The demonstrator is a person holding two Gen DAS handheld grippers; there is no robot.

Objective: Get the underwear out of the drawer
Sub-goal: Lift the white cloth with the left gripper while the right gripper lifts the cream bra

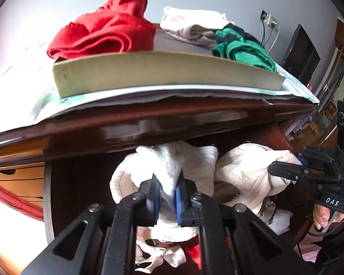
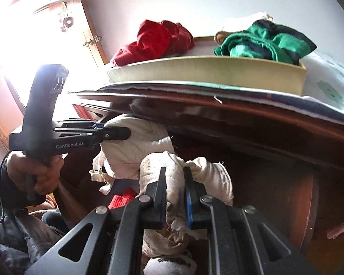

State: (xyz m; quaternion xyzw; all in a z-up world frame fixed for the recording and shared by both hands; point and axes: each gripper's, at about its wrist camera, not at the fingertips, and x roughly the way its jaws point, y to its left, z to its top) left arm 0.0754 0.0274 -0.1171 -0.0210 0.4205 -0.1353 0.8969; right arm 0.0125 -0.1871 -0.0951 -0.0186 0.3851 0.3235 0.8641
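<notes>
Now | left gripper (image 1: 167,194) jaws clamped on white underwear (image 1: 172,162) below table (image 1: 149,116) edge | right gripper (image 2: 174,189) pinches it too | left view only: monitor (image 1: 301,55); right view only: bright window (image 2: 18,29)

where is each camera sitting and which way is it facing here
Left wrist: on the left gripper, facing forward over its fingers shut on the white underwear; the right gripper shows at right.
Right wrist: on the right gripper, also shut on that cloth; the left gripper and its hand show at left.
Shared: the underwear, the tray above with the red garment and the green garment.
</notes>
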